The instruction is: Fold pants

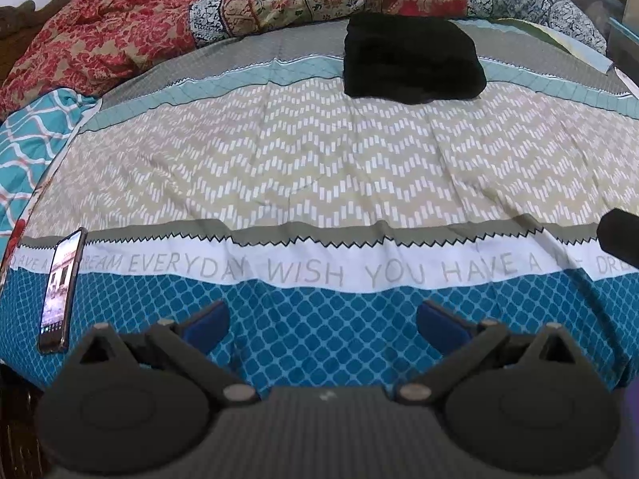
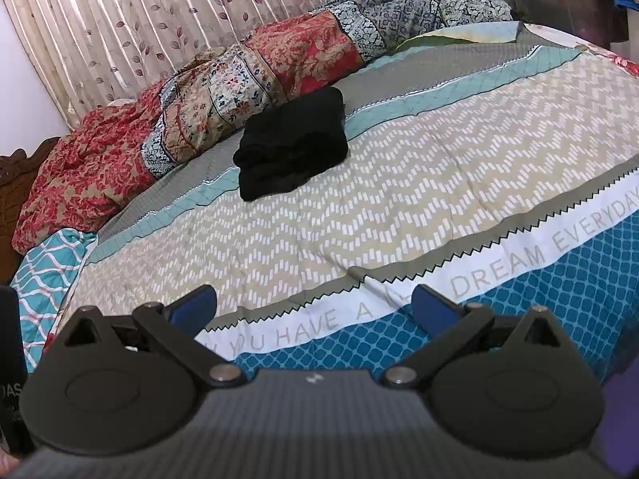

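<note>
Black pants (image 1: 413, 60) lie folded in a compact bundle on the far part of the bed, across the teal and grey stripes; they also show in the right wrist view (image 2: 293, 143). My left gripper (image 1: 323, 319) is open and empty, low over the blue patterned band at the bed's near edge, far from the pants. My right gripper (image 2: 313, 307) is open and empty, over the white lettered stripe near the front edge, also far from the pants. A dark part of the right gripper (image 1: 619, 239) shows at the right edge of the left wrist view.
A phone (image 1: 62, 291) with a lit screen lies on the bedspread (image 1: 319, 167) at the near left. A crumpled floral quilt (image 2: 223, 95) runs along the back of the bed. A teal patterned cloth (image 2: 48, 267) lies at the left. A curtain (image 2: 139, 20) hangs behind.
</note>
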### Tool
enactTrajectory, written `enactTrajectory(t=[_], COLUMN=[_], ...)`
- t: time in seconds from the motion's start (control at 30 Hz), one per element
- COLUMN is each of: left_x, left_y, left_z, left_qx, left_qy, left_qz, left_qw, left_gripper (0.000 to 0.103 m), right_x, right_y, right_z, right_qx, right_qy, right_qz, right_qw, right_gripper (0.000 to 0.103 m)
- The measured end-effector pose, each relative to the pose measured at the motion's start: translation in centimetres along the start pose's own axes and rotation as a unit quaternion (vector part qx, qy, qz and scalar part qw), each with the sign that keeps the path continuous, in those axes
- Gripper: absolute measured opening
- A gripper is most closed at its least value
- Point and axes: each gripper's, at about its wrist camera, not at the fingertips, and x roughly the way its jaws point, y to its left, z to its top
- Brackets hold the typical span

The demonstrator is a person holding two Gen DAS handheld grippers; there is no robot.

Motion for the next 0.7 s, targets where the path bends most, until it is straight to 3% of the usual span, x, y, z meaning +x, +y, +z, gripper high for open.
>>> enactTrajectory(t=[0.7], left_x=[1.2], left_y=[0.6], left_z=[-1.1], left_qx=[0.003], left_qy=[0.027], left_qz=[0.01], left_qw=[0.9996], left_gripper=[0.103], right_x=[0.5], right_y=[0.1], right_z=[-0.4], right_qx=[0.007], right_qy=[0.016], right_qz=[-0.003], right_qw=[1.0], right_gripper=[0.103])
